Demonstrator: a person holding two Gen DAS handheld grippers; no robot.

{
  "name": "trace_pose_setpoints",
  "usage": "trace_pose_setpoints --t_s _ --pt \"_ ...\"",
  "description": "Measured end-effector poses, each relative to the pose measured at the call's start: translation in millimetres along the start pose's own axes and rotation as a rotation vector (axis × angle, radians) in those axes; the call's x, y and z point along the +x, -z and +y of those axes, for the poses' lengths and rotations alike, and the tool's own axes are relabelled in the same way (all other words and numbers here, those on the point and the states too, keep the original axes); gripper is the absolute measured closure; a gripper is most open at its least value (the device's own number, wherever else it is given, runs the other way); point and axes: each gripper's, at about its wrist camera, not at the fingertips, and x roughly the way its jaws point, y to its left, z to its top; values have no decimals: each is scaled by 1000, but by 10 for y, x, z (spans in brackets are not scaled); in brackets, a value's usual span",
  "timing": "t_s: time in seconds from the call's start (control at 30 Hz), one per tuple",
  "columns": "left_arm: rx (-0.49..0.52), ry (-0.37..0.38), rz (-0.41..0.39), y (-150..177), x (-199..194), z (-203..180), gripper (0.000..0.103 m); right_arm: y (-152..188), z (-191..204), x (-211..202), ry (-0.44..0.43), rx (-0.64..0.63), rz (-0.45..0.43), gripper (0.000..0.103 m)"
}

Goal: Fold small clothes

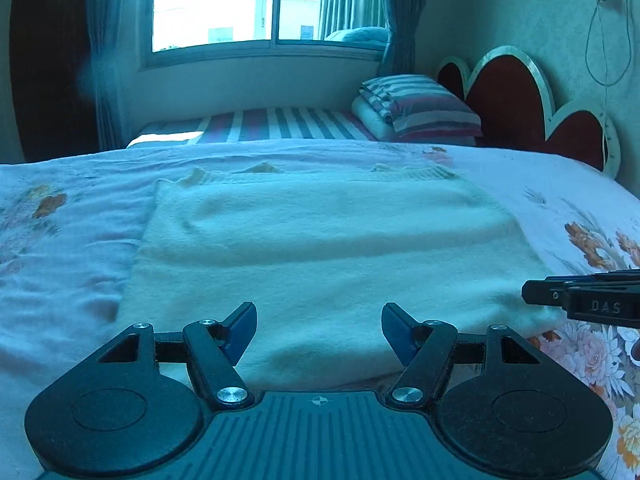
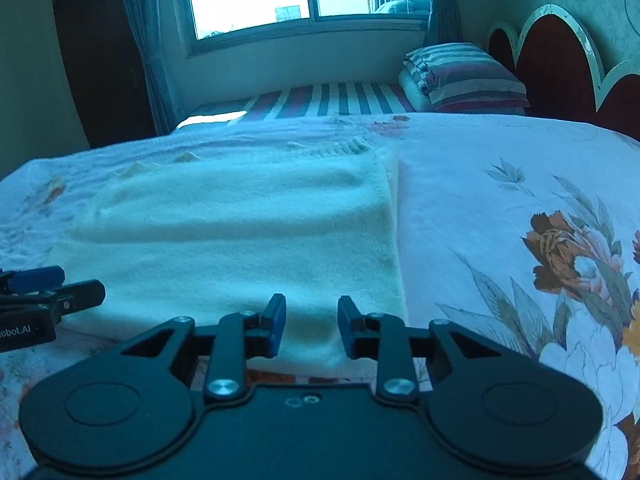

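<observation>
A cream knitted garment lies flat on the floral bedspread, folded into a rectangle with its ribbed hem at the far end. In the right wrist view the same garment shows its straight folded right edge. My left gripper hovers over the garment's near edge, open wide, nothing between its blue pads. My right gripper hangs over the near right corner with its jaws a little apart and no cloth pinched. Each gripper shows in the other's view: the right gripper at the right edge, the left gripper at the left edge.
The pale floral bedspread covers the bed around the garment. Behind lie a striped sheet, a folded striped quilt and pillow, a red scalloped headboard, and a window with curtains.
</observation>
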Motion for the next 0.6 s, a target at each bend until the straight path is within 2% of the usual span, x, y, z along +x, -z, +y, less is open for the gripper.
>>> trace_pose_setpoints --t_s 0.03,0.07,0.1,0.17,0.27,0.4,0.47,0.5,0.53,0.6 --pt "9 15 59 51 110 -41 34 48 -39 76 26 -12 36 77" --pt "20 16 93 114 183 -57 31 99 -89 74 23 -10 24 78" --pt "34 13 62 168 129 -86 30 145 -123 34 24 -3 17 78" --pt "22 10 64 145 26 -67 30 128 -138 -20 28 -6 26 78" --pt "-32 7 10 81 -67 -9 30 18 -57 -131 -24 26 -33 71" --pt "-60 6 51 109 103 -16 30 -13 272 -5 -80 -71 -31 73" --pt "-68 9 44 184 144 -20 26 94 340 132 -79 -100 25 74" --pt "-62 7 51 179 133 -25 26 167 327 114 -83 -102 -11 74" --pt "-58 4 61 151 103 -24 26 180 325 100 -79 -107 -11 74" --pt "-72 -10 18 105 -27 10 26 120 331 -2 -84 -92 -14 73"
